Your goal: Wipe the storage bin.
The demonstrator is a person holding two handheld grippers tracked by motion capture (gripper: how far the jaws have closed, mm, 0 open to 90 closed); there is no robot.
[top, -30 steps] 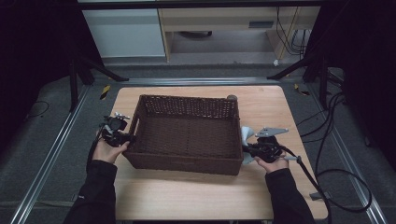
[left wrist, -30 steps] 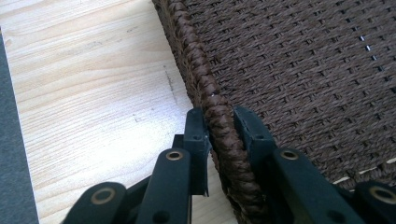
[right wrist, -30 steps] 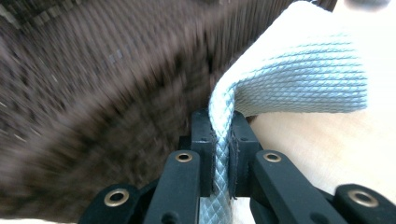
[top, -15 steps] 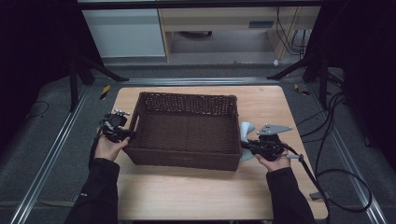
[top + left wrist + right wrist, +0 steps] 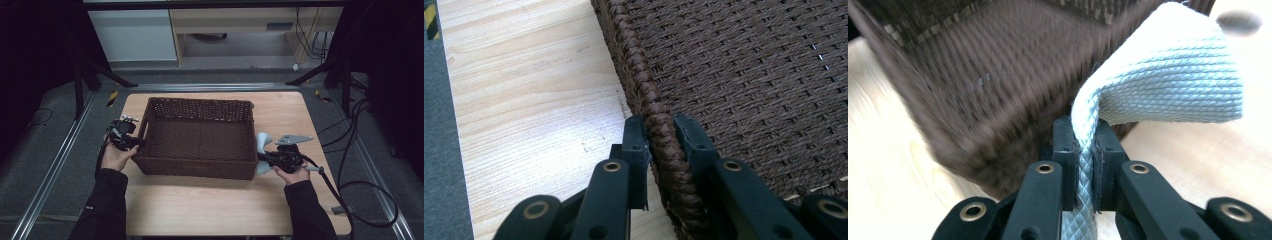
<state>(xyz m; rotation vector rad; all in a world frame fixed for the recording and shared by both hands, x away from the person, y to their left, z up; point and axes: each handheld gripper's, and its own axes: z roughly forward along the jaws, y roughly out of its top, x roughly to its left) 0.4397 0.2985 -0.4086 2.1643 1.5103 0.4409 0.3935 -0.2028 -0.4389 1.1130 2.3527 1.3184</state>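
Progress looks early, judging from how things lie. At the far left, your left gripper (image 5: 131, 141) has its jaws pinched over the braided rim of the dark brown woven rectangular basket (image 5: 200, 142), one jaw outside and one inside the left wall; the left gripper view shows the pads (image 5: 636, 142) pressing the rim from both sides. So that hold on the basket is made.

The basket itself sits flat on the pale wooden table (image 5: 210, 210), roughly in the middle, and what shows of its inside holds nothing. Whatever is meant to go in has not gone in yet.

Over on the right, your right gripper (image 5: 261, 157) has its jaws pressed together on a pale blue-grey quilted cloth (image 5: 1168, 75). The right gripper view shows the folded edge squeezed between the pads (image 5: 1066, 150), with the rest of the cloth arching up and over beside the basket's right wall. The cloth is outside the basket, just beside that wall, near the front right corner.

What is left, as I read it: lift the cloth over the rim while your left side steadies the basket, set it inside, then let go of both.
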